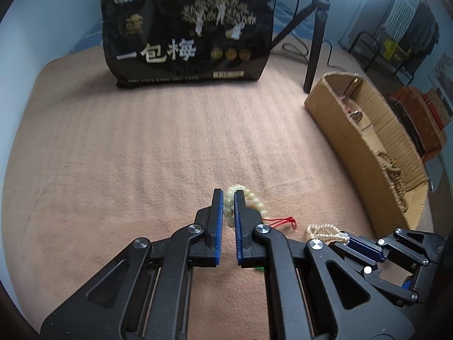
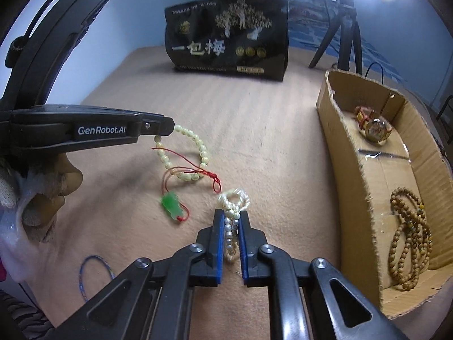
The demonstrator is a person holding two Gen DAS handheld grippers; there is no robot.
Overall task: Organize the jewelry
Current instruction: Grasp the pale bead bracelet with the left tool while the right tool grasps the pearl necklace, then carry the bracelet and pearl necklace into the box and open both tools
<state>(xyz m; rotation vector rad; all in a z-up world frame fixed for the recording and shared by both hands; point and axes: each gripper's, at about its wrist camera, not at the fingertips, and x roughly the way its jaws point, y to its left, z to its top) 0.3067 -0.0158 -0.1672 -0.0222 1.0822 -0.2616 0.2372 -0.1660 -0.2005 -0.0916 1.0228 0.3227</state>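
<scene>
Jewelry sits in both tools: left tool is clenched on the pale green bead bracelet, right tool on the pearl strand.

Right tongs pinch pearl bracelet beside box.

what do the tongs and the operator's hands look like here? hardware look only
Both tongs, left and right, are matte black linkage arms with silver pivot screws and ribbed blue pads. The left one carries white "GenRobot.AI" lettering on its side. The left hand wears a white knit glove.
</scene>
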